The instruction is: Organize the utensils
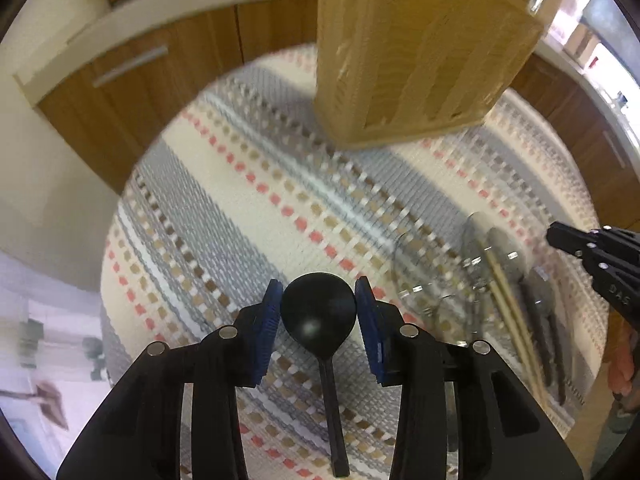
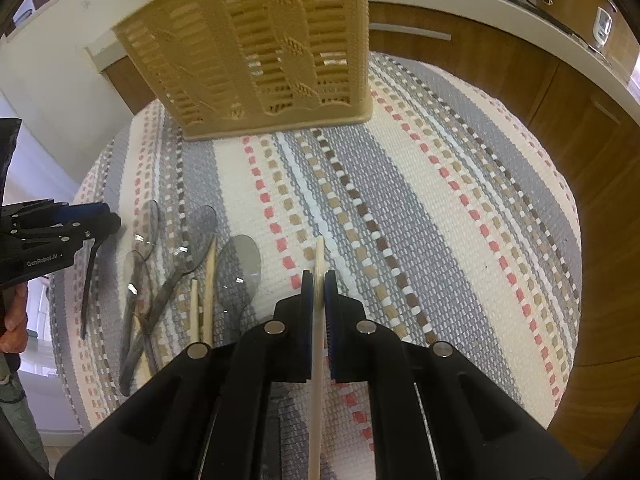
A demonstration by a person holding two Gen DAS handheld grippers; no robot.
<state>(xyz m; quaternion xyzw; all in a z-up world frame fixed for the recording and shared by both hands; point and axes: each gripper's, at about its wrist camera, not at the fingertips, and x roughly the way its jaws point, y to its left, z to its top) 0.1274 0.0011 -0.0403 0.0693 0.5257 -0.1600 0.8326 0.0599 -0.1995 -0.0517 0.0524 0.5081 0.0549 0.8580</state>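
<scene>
left wrist view, black spoon (image 1: 318,314) handle end cut off, basket (image 1: 416,56) blurred

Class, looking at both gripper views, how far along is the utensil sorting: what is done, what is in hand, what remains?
Done: nothing visibly sorted; whether the basket holds anything cannot be seen. In hand: the right gripper is shut on a wooden stick; a black spoon sits between the left gripper fingers, grip unclear. Left: clear spoons and sticks lie on the striped cloth.
</scene>
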